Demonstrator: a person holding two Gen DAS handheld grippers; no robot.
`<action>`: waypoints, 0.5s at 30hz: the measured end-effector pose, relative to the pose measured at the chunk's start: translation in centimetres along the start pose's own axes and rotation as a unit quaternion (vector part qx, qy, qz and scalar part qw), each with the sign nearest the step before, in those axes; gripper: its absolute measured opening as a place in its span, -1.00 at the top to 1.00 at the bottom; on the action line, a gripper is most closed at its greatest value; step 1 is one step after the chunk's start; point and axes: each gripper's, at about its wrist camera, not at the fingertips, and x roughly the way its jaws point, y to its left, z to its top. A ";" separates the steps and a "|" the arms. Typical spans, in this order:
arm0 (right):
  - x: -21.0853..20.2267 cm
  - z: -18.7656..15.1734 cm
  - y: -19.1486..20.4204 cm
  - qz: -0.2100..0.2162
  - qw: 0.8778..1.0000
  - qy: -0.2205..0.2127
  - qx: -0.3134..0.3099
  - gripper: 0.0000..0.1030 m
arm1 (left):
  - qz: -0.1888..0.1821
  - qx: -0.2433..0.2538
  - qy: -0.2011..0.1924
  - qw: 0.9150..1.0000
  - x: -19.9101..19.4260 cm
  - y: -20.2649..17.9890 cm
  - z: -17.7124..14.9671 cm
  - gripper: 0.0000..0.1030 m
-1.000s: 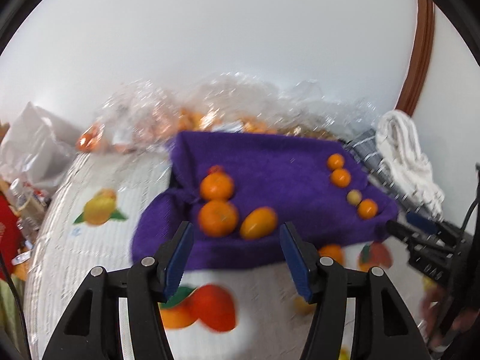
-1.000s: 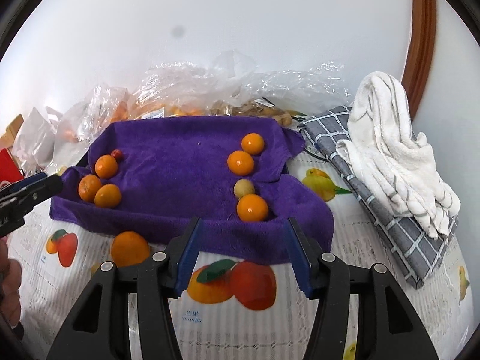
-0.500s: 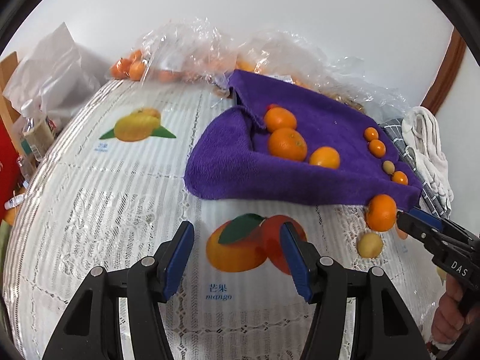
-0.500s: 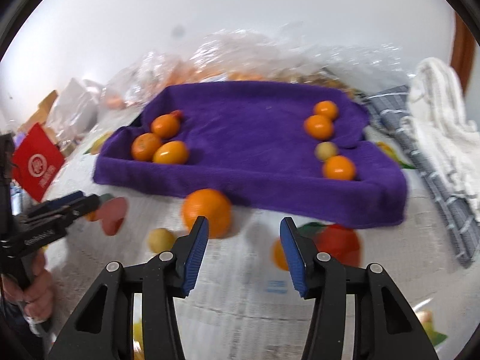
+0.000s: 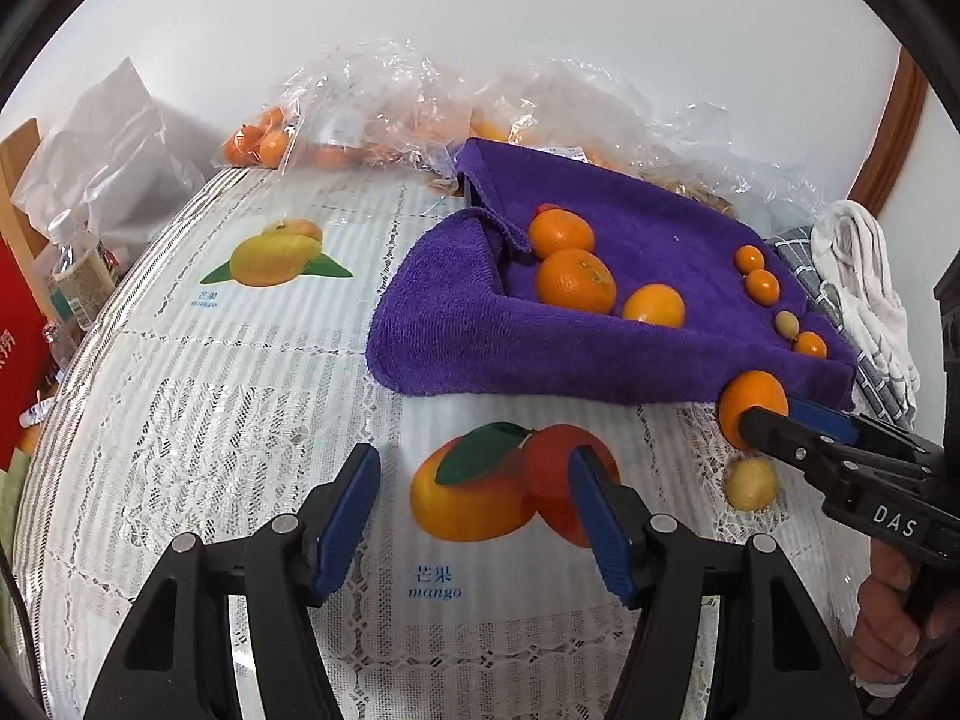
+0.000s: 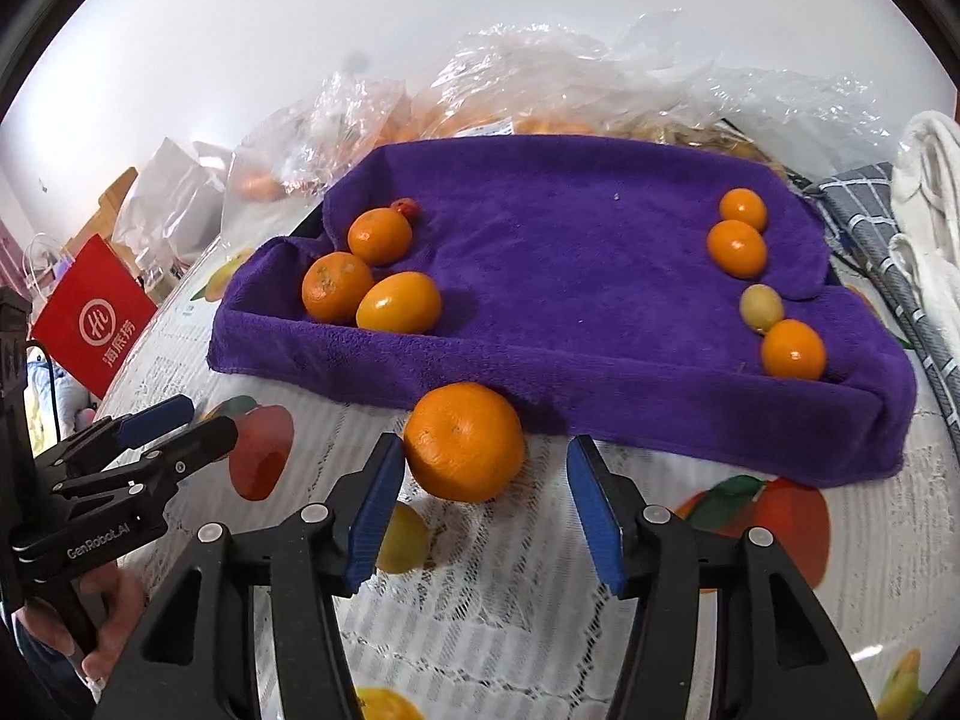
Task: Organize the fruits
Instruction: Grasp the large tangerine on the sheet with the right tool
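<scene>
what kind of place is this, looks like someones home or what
Probably a home dining table: a lace tablecloth printed with fruit, clear plastic grocery bags of oranges against a white wall, and folded kitchen towels beside a purple towel.

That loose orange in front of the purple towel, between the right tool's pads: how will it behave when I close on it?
The orange is round on a flat tablecloth, so it may roll if nudged off-centre. It looks firm, and its dimpled peel should grip. It sits nearer the left pad of the right tool, so centre first.
</scene>
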 end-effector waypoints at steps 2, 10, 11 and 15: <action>0.2 -0.1 0.0 0.004 1.000 0.003 0.003 -0.07 | 0.003 0.003 0.001 1.000 0.0 -0.1 0.0 -0.22; 0.0 -0.1 0.3 0.007 1.000 0.002 0.006 0.20 | -0.001 0.001 0.005 1.000 0.1 0.0 0.0 -0.22; -0.3 -0.2 0.2 0.005 1.000 -0.001 0.006 0.20 | 0.000 0.002 0.005 1.000 0.1 0.0 0.0 -0.22; -1.8 -0.7 -0.6 -0.001 1.000 -0.013 0.009 0.20 | 0.009 0.013 0.007 1.000 0.3 -0.2 0.0 -0.22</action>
